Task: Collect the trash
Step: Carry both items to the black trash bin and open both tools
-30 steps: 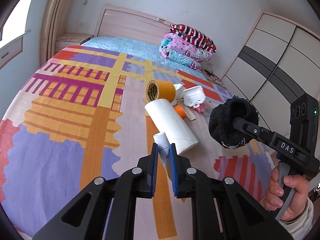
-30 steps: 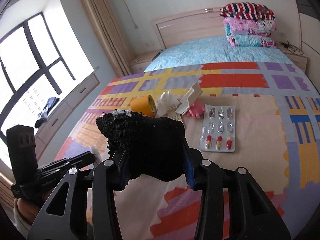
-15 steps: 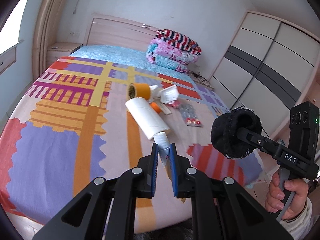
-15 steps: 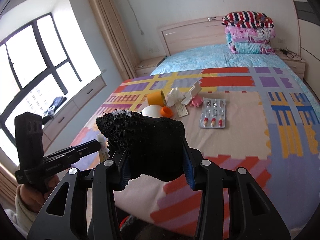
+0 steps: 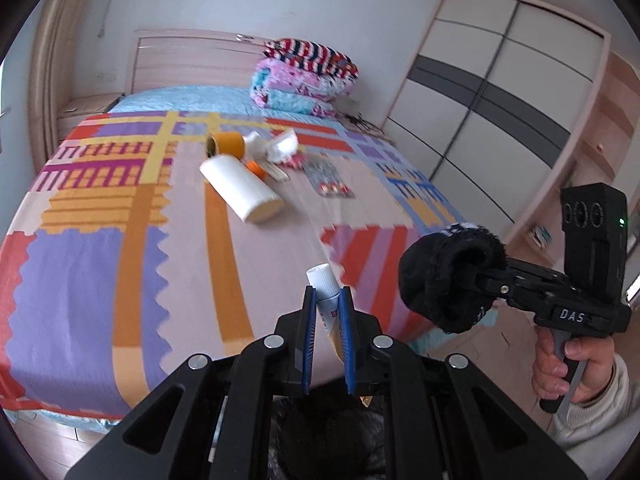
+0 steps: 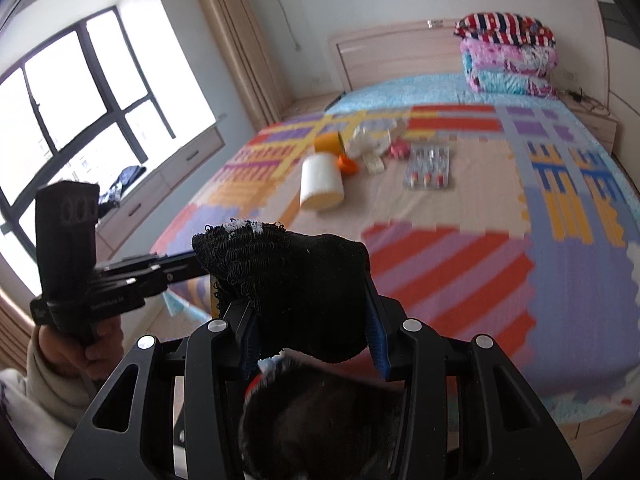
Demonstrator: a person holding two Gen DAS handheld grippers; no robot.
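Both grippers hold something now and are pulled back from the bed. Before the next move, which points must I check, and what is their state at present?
1. Left gripper shut on the small tube: ok, tube sits between the pads.
2. Right gripper shut on the black sock: ok, sock bulges between the fingers.
3. Trash bin in view to drop into: cannot tell, a dark shape lies below both grippers but is unclear.
4. Grippers apart from each other: ok.
5. Trash left on the bed: not ok, white roll, tape roll and pill blister remain.
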